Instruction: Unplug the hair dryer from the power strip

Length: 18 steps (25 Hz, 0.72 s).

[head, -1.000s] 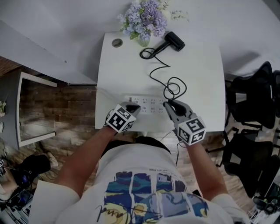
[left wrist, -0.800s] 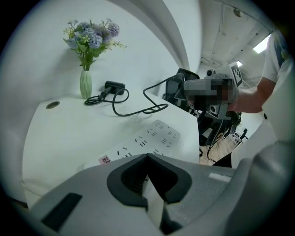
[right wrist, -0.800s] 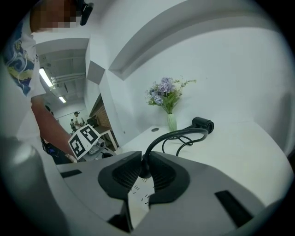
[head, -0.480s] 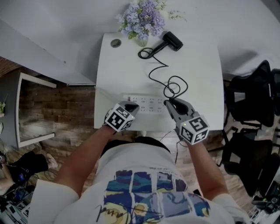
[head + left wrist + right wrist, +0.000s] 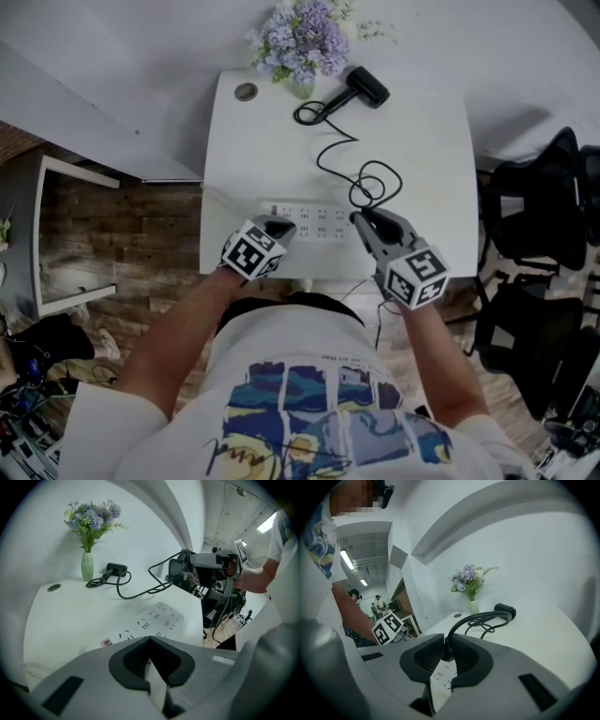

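Note:
A white power strip [image 5: 314, 223] lies along the near edge of the white table [image 5: 427, 141]. The black hair dryer [image 5: 366, 86] rests at the far side, and its black cord [image 5: 342, 141] loops back toward me. My right gripper [image 5: 360, 221] is at the strip's right end, shut on the cord's plug end [image 5: 446, 649]; the cord arches out from between its pads. In the left gripper view the right gripper [image 5: 185, 573] hangs just above the strip [image 5: 150, 623], whose visible sockets are empty. My left gripper [image 5: 279, 225] is shut, its tips on the strip's left end.
A vase of purple flowers [image 5: 302, 42] and a round cable grommet [image 5: 246, 91] stand at the table's far left. Black office chairs [image 5: 534, 244] crowd the floor on the right. A wooden floor and a low frame [image 5: 70, 234] lie to the left.

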Tool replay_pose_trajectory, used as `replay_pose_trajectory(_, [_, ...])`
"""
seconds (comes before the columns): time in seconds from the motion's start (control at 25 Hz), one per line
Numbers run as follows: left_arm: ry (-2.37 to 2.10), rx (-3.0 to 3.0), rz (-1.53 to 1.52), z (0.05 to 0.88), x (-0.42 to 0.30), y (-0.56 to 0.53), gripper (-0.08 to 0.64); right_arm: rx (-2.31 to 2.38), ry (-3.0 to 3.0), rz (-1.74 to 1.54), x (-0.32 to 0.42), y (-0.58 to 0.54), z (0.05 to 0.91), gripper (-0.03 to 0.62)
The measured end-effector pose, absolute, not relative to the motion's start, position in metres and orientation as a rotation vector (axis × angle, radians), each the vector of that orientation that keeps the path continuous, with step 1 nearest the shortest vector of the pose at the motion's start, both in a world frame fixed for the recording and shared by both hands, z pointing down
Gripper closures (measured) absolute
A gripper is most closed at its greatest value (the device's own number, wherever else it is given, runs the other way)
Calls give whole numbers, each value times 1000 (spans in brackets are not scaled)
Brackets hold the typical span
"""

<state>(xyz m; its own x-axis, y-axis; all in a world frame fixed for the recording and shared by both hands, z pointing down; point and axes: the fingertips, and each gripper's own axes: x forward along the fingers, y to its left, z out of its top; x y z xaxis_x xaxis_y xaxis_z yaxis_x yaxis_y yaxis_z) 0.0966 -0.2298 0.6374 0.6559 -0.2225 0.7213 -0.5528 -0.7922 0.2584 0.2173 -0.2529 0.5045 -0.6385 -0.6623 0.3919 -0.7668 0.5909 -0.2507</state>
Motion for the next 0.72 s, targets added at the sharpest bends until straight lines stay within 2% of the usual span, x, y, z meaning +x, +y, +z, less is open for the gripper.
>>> replay_pose_trajectory(0.72, [-605,2412,957,639,97,-231,558,1203,-2586,617,217,-257,501,538])
